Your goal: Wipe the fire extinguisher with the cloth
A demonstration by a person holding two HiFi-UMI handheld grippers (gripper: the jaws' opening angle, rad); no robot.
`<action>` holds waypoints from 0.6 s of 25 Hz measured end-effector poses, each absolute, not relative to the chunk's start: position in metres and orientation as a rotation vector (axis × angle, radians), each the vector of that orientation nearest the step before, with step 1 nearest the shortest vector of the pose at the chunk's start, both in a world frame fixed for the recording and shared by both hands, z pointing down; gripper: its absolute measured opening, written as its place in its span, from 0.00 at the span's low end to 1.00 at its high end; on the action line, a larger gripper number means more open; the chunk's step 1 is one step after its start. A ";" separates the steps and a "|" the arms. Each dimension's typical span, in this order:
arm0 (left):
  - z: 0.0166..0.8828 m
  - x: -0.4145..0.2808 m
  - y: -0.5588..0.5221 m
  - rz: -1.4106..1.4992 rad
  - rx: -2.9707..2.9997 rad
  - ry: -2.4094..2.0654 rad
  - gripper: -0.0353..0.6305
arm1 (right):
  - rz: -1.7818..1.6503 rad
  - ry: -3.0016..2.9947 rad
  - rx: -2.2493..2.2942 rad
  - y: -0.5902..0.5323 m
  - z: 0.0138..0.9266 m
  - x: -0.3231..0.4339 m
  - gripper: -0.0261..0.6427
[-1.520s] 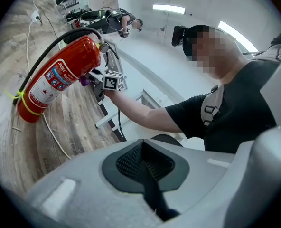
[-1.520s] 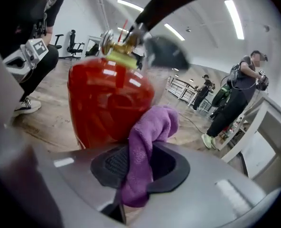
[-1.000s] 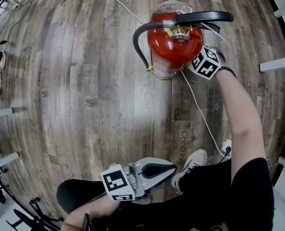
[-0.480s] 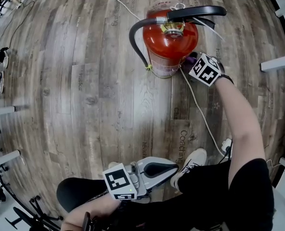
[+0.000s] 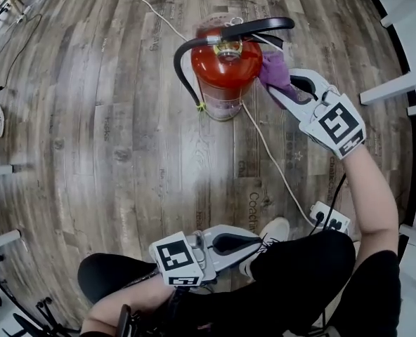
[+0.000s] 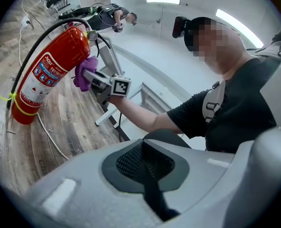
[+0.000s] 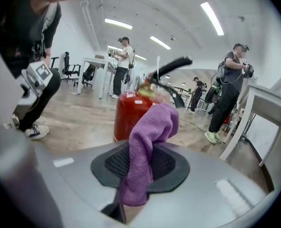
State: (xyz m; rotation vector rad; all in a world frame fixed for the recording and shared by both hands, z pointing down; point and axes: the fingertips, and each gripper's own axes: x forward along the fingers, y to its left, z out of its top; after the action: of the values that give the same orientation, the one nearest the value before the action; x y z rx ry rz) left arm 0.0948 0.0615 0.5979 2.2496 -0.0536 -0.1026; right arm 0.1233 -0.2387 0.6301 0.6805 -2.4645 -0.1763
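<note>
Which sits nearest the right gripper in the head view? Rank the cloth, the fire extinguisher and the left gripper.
1. The cloth, clamped in the right gripper.
2. The fire extinguisher, just left of the cloth.
3. The left gripper, far off near the view's bottom.

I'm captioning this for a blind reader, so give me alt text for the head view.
Seen from above, the right gripper holds a purple cloth at the side of a red fire extinguisher standing on a wooden floor. The left gripper, shut and empty, sits low by the person's legs.
</note>
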 end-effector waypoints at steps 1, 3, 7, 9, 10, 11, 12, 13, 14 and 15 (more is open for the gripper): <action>0.598 0.095 0.061 -0.103 2.247 -0.056 0.05 | -0.163 -2.508 0.678 -0.231 0.614 0.120 0.17; 0.598 0.094 0.061 -0.107 2.245 -0.057 0.05 | -0.068 -2.609 0.632 -0.213 0.586 0.108 0.17; 0.596 0.092 0.060 -0.117 2.248 -0.060 0.05 | 0.411 -2.782 0.556 -0.194 0.565 0.074 0.17; 0.594 0.093 0.059 -0.121 2.249 -0.060 0.05 | 0.701 -2.810 0.555 -0.197 0.571 0.062 0.17; 0.593 0.093 0.059 -0.124 2.249 -0.059 0.05 | 0.815 -2.815 0.542 -0.197 0.576 0.055 0.17; 0.592 0.092 0.059 -0.127 2.249 -0.057 0.05 | 0.896 -2.816 0.521 -0.196 0.581 0.048 0.17; 0.592 0.092 0.059 -0.128 2.248 -0.057 0.05 | 0.950 -2.813 0.499 -0.193 0.587 0.042 0.17; 0.593 0.091 0.059 -0.128 2.245 -0.059 0.05 | 0.991 -2.806 0.481 -0.190 0.594 0.035 0.17; 0.594 0.089 0.059 -0.128 2.242 -0.062 0.05 | 1.036 -2.791 0.471 -0.188 0.604 0.030 0.17; 0.596 0.088 0.058 -0.128 2.238 -0.066 0.05 | 1.088 -2.766 0.472 -0.185 0.616 0.025 0.17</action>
State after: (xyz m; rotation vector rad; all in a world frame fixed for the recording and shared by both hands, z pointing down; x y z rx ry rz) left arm 0.0881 0.0580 0.5956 2.2379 -0.0663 -0.1284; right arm 0.0247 -0.1852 0.6165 0.4719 -2.7662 1.0883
